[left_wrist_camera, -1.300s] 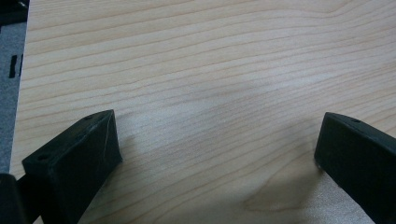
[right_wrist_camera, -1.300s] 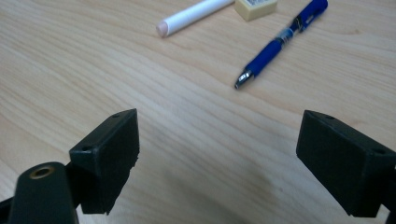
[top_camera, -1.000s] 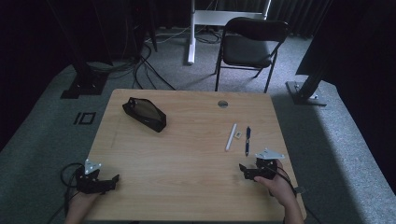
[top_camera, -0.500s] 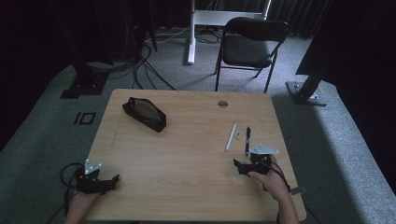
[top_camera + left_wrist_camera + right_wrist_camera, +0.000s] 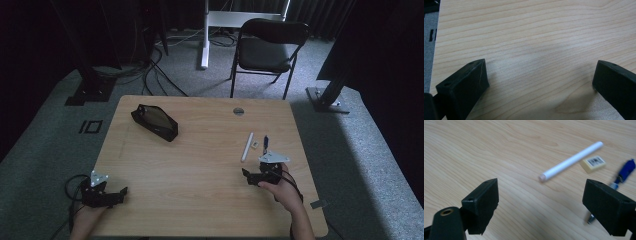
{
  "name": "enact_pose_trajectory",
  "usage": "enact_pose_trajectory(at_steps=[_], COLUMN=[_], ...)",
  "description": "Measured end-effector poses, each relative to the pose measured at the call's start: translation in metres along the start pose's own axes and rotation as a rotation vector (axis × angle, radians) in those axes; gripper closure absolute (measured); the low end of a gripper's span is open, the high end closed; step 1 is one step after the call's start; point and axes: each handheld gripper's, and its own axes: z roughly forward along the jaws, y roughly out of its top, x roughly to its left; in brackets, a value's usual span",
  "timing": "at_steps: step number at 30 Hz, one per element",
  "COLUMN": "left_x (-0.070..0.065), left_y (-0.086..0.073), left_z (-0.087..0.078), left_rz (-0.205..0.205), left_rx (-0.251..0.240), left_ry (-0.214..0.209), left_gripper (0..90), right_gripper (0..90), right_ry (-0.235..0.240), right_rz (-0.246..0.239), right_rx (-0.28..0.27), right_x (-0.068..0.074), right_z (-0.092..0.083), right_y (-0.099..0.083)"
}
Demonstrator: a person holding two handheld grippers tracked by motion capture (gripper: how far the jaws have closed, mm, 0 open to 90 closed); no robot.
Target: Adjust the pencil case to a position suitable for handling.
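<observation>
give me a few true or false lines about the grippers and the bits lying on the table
1. The right gripper has its jaws wide apart with nothing between them. True.
2. The white stick is clamped in the right gripper. False: it lies free on the table, ahead of the jaws.
3. The small eraser lies between the white stick and the blue pen. True.
4. The left gripper is shut on the black pouch. False: its jaws are open over bare wood, and the pouch lies far off near the table's far left part.
5. A chair stands on the floor beyond the table. True.
</observation>
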Motion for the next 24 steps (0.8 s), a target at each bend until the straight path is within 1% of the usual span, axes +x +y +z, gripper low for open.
enact_pose_trajectory(at_steps=[3,9,18,24], left_x=[0.000,0.000,0.000,0.000], left_y=[0.000,0.000,0.000,0.000], left_z=[0.000,0.000,0.000,0.000], left_rz=[0.000,0.000,0.000,-0.001], left_rx=[0.000,0.000,0.000,-0.001], left_ry=[0.000,0.000,0.000,0.000], left_gripper=[0.3,0.3,0.3,0.3], right_gripper=[13.2,13.2,13.2,13.2], right_ry=[0.011,0.027,0.052,0.059], right_rz=[-0.017,-0.015,-0.035,-0.042], right_rx=[0.002,-0.016,-0.032,-0.040], right_x=[0.004,0.011,0.020,0.024], right_z=[0.004,0.010,0.020,0.027], right_y=[0.004,0.012,0.024,0.031])
